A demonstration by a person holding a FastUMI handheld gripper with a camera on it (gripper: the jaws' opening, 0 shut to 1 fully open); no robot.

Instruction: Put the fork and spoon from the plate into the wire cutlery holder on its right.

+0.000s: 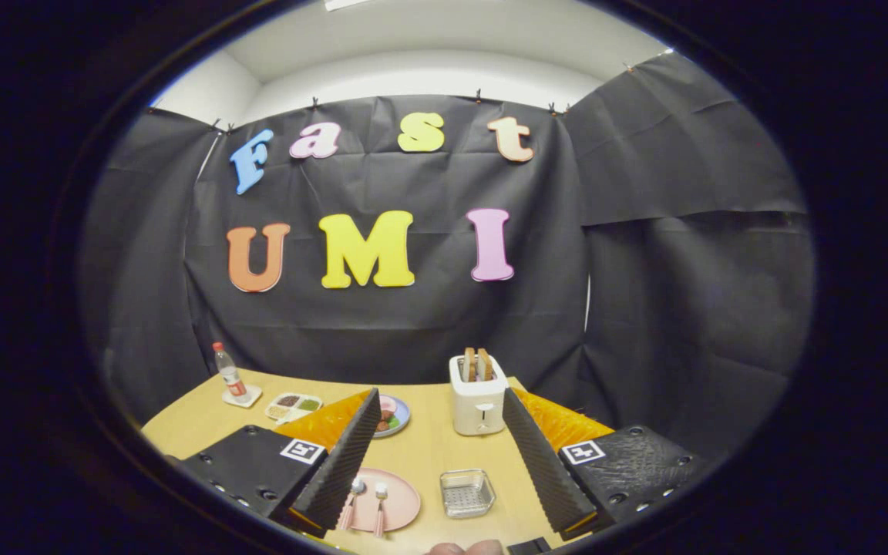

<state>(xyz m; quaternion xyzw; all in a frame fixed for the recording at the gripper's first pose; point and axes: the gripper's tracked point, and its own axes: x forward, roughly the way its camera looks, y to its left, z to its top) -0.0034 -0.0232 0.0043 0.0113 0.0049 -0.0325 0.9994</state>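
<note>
A pink plate [396,505] lies on the wooden table, just inside my left finger. On it rest a spoon [353,497] and a fork [380,501], both with pink handles and metal heads pointing away from me. To the plate's right stands the small wire cutlery holder [466,492], with nothing in it. My gripper [444,462] hovers above the table with its fingers wide open and nothing between them; the plate and holder lie below, in the gap between the fingers.
A white toaster [478,403] with two slices of toast stands beyond the holder. A blue plate with food [393,415] sits left of it. Farther left are a divided snack tray [294,405] and a bottle [230,375] on a coaster. Black cloth walls close the booth.
</note>
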